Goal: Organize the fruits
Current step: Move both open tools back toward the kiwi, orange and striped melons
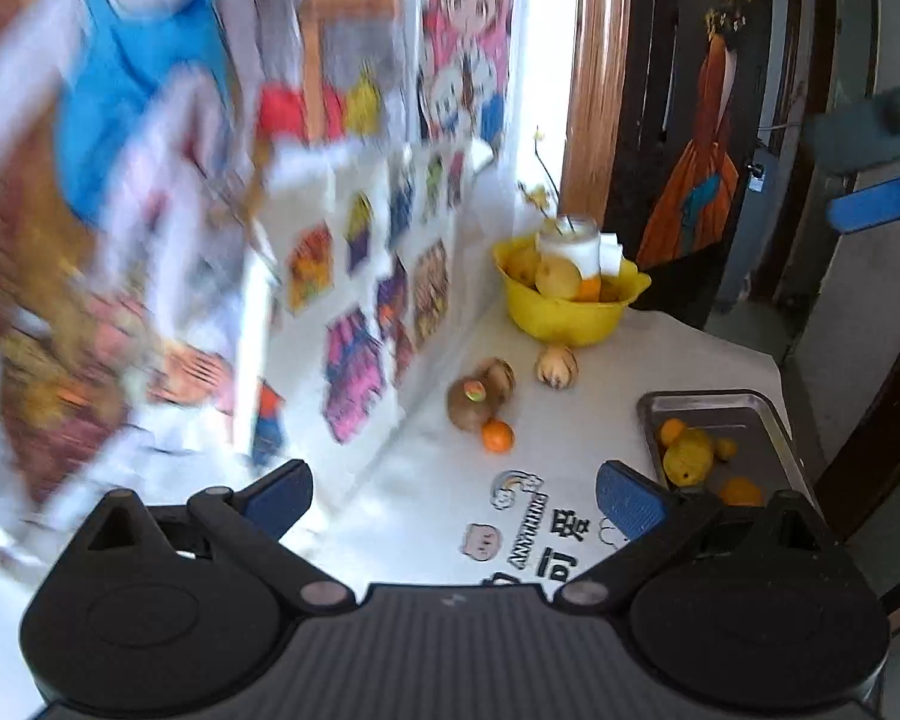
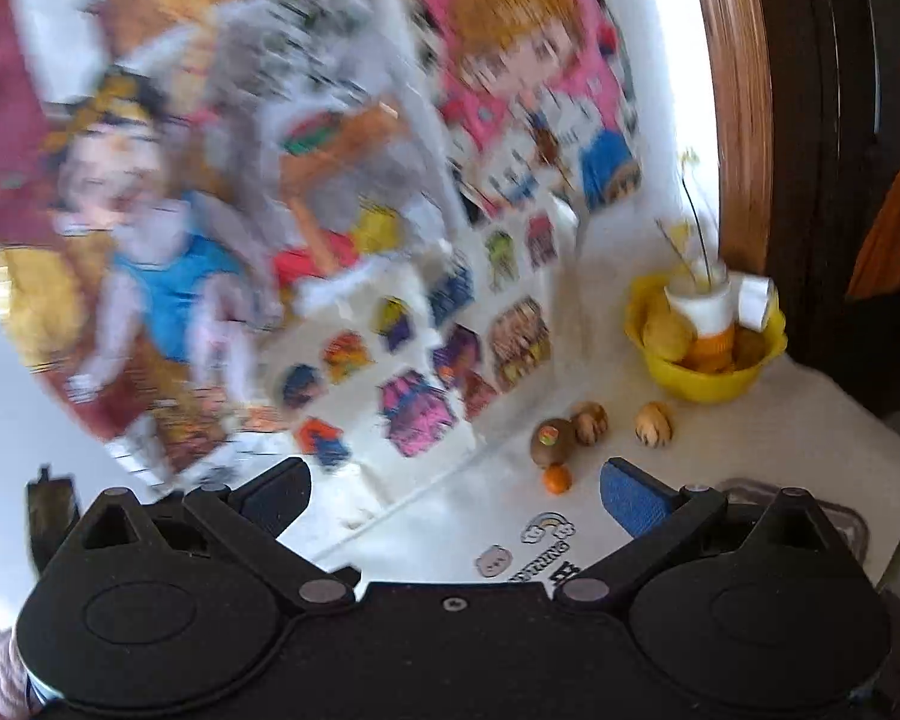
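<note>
My left gripper point(image 1: 453, 495) is open and empty, held above the white table. Ahead of it lie a small orange point(image 1: 497, 436), a brown kiwi with a sticker point(image 1: 469, 405), a striped fruit behind it point(image 1: 500, 377) and another striped fruit point(image 1: 557, 366). A yellow bowl point(image 1: 561, 315) with fruit stands at the back. A metal tray point(image 1: 744, 414) at the right holds a yellow fruit point(image 1: 688, 457) and small oranges. My right gripper point(image 2: 456, 495) is open and empty; it sees the orange point(image 2: 557, 479), kiwi point(image 2: 552, 440), striped fruits point(image 2: 654, 423) and bowl point(image 2: 705, 381).
A white jar with twigs point(image 1: 569, 246) stands in the bowl. Colourful pixel-art pictures point(image 1: 354, 276) cover the wall at the left, blurred. A dark door and wooden frame point(image 1: 594, 78) stand behind. The table edge point(image 1: 774, 360) runs at the right. The other gripper's blue finger point(image 1: 876, 204) shows at far right.
</note>
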The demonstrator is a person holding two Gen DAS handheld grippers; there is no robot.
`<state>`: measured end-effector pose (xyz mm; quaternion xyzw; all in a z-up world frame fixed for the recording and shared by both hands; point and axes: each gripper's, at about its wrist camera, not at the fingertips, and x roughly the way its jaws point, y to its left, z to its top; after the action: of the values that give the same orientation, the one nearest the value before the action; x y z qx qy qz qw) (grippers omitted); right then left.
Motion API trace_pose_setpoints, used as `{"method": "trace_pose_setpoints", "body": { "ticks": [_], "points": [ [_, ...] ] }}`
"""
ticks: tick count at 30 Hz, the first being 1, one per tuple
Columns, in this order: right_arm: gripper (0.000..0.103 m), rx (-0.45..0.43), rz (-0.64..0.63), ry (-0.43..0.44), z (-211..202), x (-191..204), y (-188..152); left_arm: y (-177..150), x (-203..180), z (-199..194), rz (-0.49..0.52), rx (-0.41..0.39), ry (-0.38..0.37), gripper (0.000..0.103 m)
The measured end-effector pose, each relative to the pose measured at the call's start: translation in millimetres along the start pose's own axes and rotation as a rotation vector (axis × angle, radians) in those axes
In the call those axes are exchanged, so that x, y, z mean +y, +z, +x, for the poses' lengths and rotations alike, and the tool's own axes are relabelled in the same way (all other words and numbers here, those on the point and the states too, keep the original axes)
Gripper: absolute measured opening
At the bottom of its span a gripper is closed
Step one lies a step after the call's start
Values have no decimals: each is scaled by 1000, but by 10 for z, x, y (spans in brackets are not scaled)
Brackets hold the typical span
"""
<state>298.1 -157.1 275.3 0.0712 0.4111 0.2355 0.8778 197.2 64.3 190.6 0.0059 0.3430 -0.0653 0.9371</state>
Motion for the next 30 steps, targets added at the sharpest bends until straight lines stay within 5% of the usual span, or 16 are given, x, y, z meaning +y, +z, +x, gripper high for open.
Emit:
{"method": "trace_pose_setpoints", "body": {
  "ticks": [8, 16, 24, 30],
  "points": [
    [102, 145, 118, 20, 1296, -894, 238, -217, -103, 1013, -15, 2, -54, 103],
    [102, 213, 244, -4, 2171, -1577, 163, -368, -234, 1792, -62, 23, -59, 103],
    [102, 267, 341, 103, 2759, -1751, 139, -407, -355, 2206, -97, -8, 1, 103],
    [98, 258, 429, 79, 3098, -1735, 179, -406, -384, 2366, -92, -33, 40, 101]
  ]
}}
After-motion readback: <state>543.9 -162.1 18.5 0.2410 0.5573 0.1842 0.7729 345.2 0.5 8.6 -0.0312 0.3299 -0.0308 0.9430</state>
